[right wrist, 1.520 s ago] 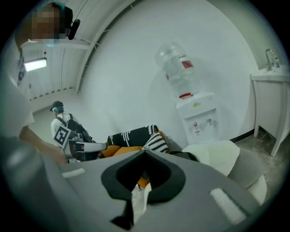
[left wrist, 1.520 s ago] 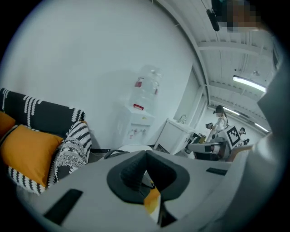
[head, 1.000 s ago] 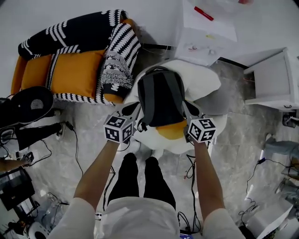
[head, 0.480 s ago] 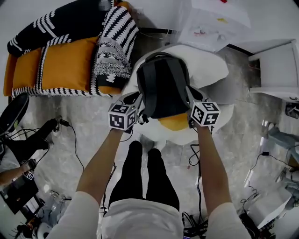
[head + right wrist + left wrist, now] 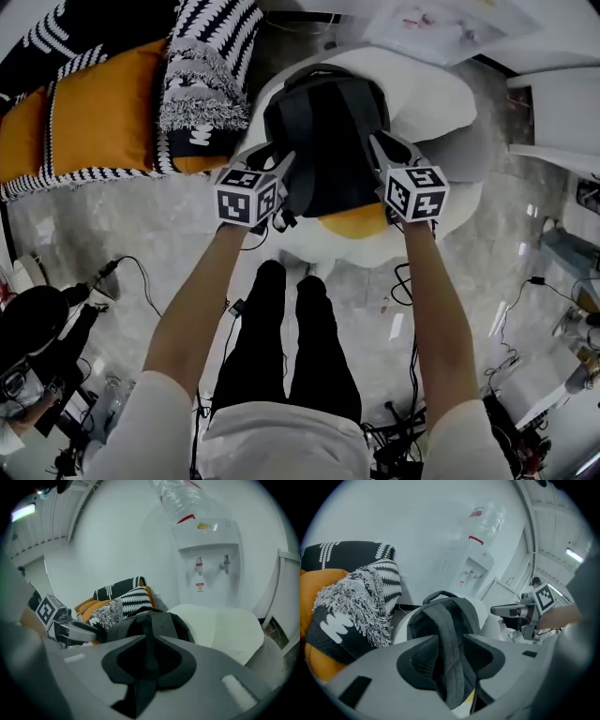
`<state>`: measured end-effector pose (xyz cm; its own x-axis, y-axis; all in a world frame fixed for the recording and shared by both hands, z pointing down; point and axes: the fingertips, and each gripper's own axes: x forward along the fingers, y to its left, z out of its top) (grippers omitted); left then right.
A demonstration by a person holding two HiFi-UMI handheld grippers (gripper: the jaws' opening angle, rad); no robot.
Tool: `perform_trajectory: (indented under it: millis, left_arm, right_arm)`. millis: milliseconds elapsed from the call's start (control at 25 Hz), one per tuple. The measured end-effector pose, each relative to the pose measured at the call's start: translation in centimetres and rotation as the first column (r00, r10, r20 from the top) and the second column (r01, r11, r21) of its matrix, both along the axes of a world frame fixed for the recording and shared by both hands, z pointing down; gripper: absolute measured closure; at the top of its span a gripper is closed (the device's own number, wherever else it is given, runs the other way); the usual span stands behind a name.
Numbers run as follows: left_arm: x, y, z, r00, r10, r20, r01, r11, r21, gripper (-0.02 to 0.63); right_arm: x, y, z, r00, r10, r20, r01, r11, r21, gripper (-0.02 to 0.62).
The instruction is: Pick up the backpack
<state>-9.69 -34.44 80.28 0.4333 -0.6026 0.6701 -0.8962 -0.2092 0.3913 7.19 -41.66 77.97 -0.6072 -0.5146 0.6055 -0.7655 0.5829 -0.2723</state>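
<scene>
So, starting at the claws: my left claw point(image 5: 450, 644) had its jaws spreading apart. The left strap point(image 5: 451, 667) hung loose in the gap and the pads weren't really biting on it, so I'd call that one released. My right claw point(image 5: 149, 644) was only just beginning to open. As far as I could see, its pads were pinched on the right strap point(image 5: 137, 694), a thin dark band running down through the slit.

Moving outward, the backpack point(image 5: 323, 141) lay on a big white cushion point(image 5: 427, 94), straps side up, just beside an orange armchair point(image 5: 94, 112) with a black-and-white throw over it. Its long axis ran straight away from me, with the top handle point(image 5: 323, 70) at the far end and the bottom end nearest my legs. The pack sat ahead of and below both claws, one claw at each near corner, so neither hand was really closer than the other.

My read was that the lift hinged on those two straps. The left one was already sitting between the jaws, so it needed a squeeze rather than a reach. Pulling on the right strap alone would probably have swung the bag sideways.
</scene>
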Motion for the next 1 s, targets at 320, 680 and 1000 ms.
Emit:
perform_trajectory:
  millis: [320,680,1000]
  left_arm:
    - [1.3,-1.9,2.6,0.998,0.067,-0.011,-0.067,0.998,-0.012,0.377]
    - [2.2,-3.4,2.9,0.996,0.057,-0.063,-0.056,0.998,0.007,0.366]
    - [2.0,-3.3,3.4,0.995,0.047,-0.093,-0.047,0.999,0.006,0.365]
  right_arm:
    - [1.3,-2.5,3.2,0.997,0.018,-0.081,-0.018,1.0,0.007,0.445]
    - [0.3,-4.2,5.1,0.991,-0.066,-0.12,0.066,0.998,-0.003,0.279]
    - [0.0,-5.0,7.1,0.987,-0.104,-0.123,0.101,0.994,-0.029,0.232]
